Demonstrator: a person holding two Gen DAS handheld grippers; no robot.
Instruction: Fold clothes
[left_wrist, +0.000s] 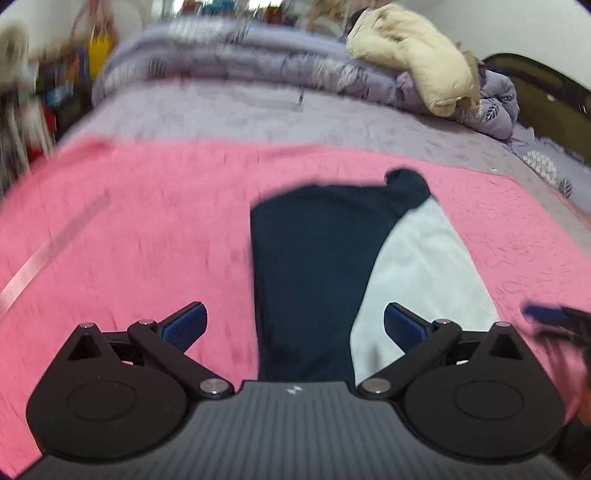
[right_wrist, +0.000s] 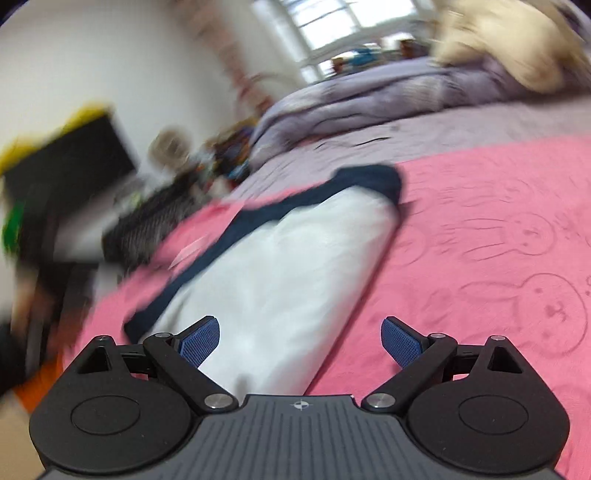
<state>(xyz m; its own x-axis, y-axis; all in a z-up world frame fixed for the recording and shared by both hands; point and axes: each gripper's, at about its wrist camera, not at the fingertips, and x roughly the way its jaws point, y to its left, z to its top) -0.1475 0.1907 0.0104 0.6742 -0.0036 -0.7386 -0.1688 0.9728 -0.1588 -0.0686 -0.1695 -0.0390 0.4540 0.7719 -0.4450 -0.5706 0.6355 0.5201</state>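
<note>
1. Pink blanket (left_wrist: 129, 229), my landmark: fuzzy pile, faint embossed rabbit outlines, spread flat over the near part of the bed. A pale strip lies on its left part; I cannot tell what it is.

2. My left gripper (left_wrist: 295, 325): fingers spread wide, nothing between the blue ribbed pads, held above the blanket's near edge, over the garment's near end.

3. Garment (left_wrist: 314, 277), navy and white: soft knit, lying on the blanket's middle as a long narrow band, navy panel left, white panel right, a rounded navy lump at the far end. Its sides look turned in lengthwise.

4. My right gripper (right_wrist: 300, 341): also splayed and empty, over the white panel's near end; in the left view it blurs in at the blanket's right edge.

5. Beyond the blanket: grey-lilac quilt (left_wrist: 221, 51) in bulky rolls, and a cream padded jacket (left_wrist: 413, 55) heaped at the right.

Step, as I judge it: both views are smeared, so I am between grips. A lengthwise-folded band fits either a crosswise fold still owed or a piece being left as it lies. Any regrip calls for pinching all the thin layers together.
</note>
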